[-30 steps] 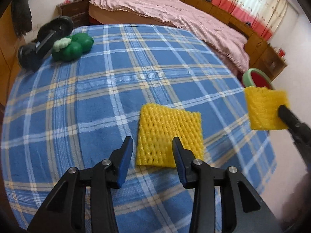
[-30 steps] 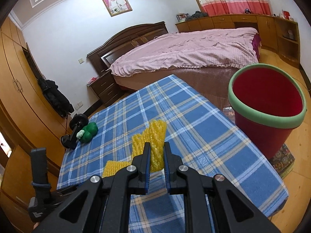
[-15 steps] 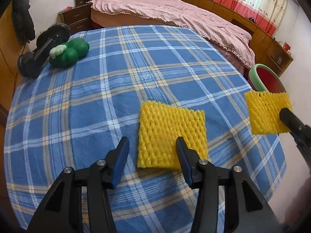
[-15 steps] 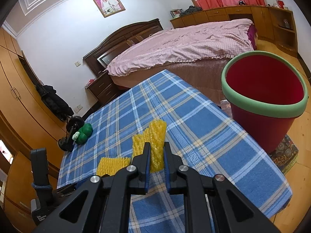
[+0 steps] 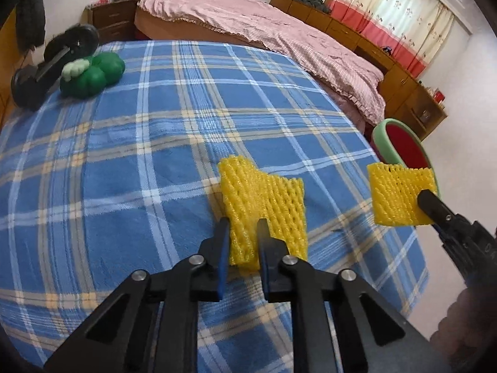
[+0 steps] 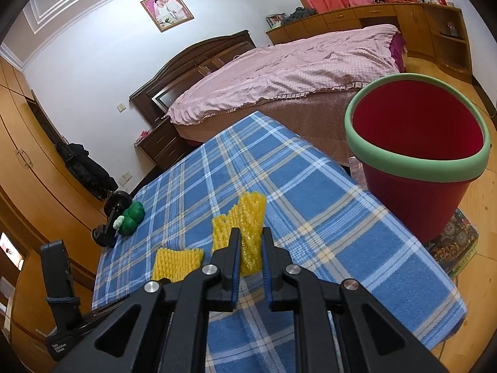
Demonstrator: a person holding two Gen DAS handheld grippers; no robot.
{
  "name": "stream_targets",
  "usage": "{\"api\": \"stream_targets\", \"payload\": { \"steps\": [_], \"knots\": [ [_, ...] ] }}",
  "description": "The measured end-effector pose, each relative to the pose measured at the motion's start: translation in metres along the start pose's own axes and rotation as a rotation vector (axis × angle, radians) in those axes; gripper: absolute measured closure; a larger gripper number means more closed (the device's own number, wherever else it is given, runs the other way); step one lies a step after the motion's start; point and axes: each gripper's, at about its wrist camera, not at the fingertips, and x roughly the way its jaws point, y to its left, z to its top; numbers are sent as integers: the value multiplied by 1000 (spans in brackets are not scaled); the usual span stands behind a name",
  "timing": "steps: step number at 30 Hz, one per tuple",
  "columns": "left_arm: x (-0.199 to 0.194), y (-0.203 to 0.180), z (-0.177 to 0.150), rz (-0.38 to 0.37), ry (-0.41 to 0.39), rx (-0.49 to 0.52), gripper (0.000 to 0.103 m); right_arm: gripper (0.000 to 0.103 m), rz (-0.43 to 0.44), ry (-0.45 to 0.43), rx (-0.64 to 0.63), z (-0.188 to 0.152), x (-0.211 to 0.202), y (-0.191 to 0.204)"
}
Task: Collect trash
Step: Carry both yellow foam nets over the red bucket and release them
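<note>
Near the red bin (image 6: 416,168), at the table (image 5: 124,161) edge closest to it, the right gripper (image 6: 251,248) holds one yellow foam net (image 6: 245,227) aloft, fingers clamped on it. Farther from the bin, the left gripper (image 5: 242,239) reaches low, fingers pinching the second foam net (image 5: 267,205) lying on the plaid cloth.

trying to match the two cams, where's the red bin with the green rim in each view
Left wrist view: the red bin sits at the right edge, beyond the table, partly hidden behind the yellow foam net held in the right tool.
Right wrist view: the same bin is large at upper right, on the floor beside the table.
Shared landmark: the green plush toy at the table's far corner.
</note>
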Motion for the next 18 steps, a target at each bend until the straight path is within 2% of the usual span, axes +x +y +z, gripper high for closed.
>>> {"api": "stream_targets", "payload": {
  "steps": [3,10,18],
  "knots": [
    [-3,1,-1,-49,7,-25,89,89,0,-8,4,1,-3,-2],
    [-23,-13,5,-69,-43,2,89,89,-4,-31,11,8,-11,-8],
    [-32,-40,28,-140,-69,21,89,89,-18,-59,20,26,-21,-20]
  ]
}}
